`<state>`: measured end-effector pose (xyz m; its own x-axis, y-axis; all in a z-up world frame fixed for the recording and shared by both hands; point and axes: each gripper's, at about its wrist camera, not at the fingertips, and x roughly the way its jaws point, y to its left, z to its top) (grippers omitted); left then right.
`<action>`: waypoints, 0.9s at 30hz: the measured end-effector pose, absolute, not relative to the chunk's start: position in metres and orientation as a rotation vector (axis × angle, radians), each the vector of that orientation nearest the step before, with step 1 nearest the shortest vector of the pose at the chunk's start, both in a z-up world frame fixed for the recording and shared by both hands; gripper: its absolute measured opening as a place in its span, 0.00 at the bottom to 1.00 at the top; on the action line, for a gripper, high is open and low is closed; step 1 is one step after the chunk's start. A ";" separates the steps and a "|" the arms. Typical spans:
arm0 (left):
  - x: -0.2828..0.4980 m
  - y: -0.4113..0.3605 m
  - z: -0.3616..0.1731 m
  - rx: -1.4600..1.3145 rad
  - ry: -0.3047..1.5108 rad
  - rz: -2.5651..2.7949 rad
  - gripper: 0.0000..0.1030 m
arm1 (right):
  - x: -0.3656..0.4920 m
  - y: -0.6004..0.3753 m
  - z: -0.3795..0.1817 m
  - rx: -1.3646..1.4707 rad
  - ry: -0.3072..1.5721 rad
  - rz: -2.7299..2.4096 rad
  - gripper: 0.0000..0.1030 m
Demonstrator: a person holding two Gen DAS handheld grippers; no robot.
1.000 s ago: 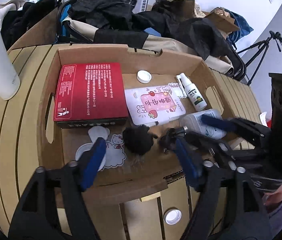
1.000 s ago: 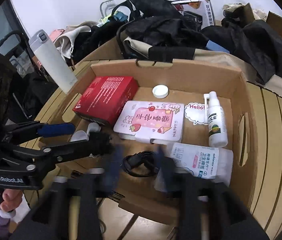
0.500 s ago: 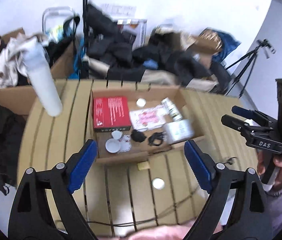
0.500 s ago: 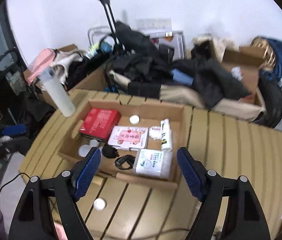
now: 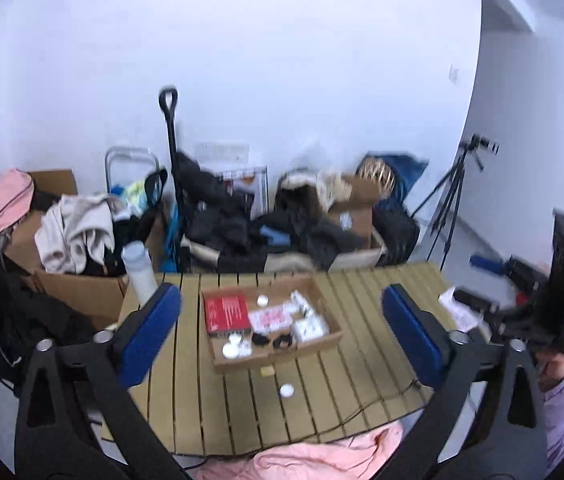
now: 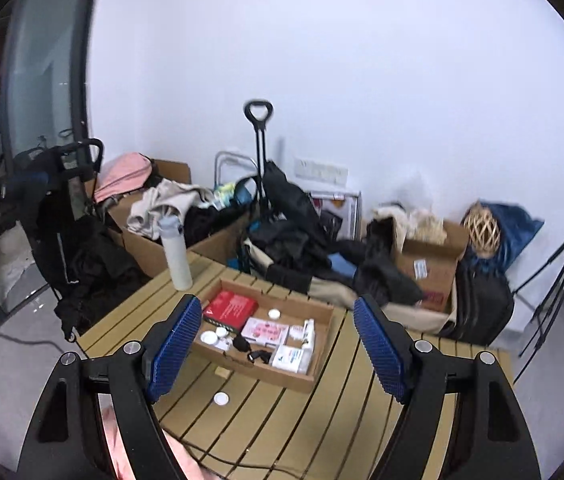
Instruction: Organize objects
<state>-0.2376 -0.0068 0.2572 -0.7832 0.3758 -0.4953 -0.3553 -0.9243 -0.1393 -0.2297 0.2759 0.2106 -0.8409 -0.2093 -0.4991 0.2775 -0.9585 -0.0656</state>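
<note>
**Slatted counter, both grippers high above the box**

Wooden slatted counter (image 5: 362, 300) against a white wall, clutter of clothes and cartons behind. Shallow cardboard box (image 6: 324, 312) sits mid-counter holding a red box (image 6: 230, 309), pink card pack (image 6: 265, 330), spray bottle (image 6: 308, 334), wipes pack (image 6: 291, 358), white lids, black cable. One white cap (image 6: 221, 399) lies loose on the slats near the box. White bottle (image 6: 176, 254) upright at the far left edge. Left gripper (image 5: 280, 336) jaws opening, nothing between them. Right gripper (image 6: 276, 354) jaws spread, empty.
</note>
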 end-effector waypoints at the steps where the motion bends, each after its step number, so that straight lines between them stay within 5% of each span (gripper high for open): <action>1: -0.233 -0.009 0.259 -0.729 -0.067 2.653 1.00 | -0.225 0.274 0.212 0.723 0.199 -2.782 0.80; 7: -0.244 -0.009 0.188 -0.900 -0.060 2.645 1.00 | -0.226 0.266 0.157 0.867 0.174 -2.691 0.80; 21: -0.286 0.008 -0.067 -1.029 0.042 2.657 0.99 | -0.279 0.206 -0.086 1.093 0.240 -2.538 0.79; 27: -0.307 0.021 -0.134 -1.150 0.084 2.594 0.98 | -0.322 0.177 -0.152 1.175 0.270 -2.466 0.49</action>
<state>-0.3069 0.0212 -0.1338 -0.6338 0.2488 -0.7324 -0.2955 -0.9529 -0.0681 -0.3217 0.1774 -0.1522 -0.5703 -0.2661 -0.7771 0.4279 -0.9038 -0.0046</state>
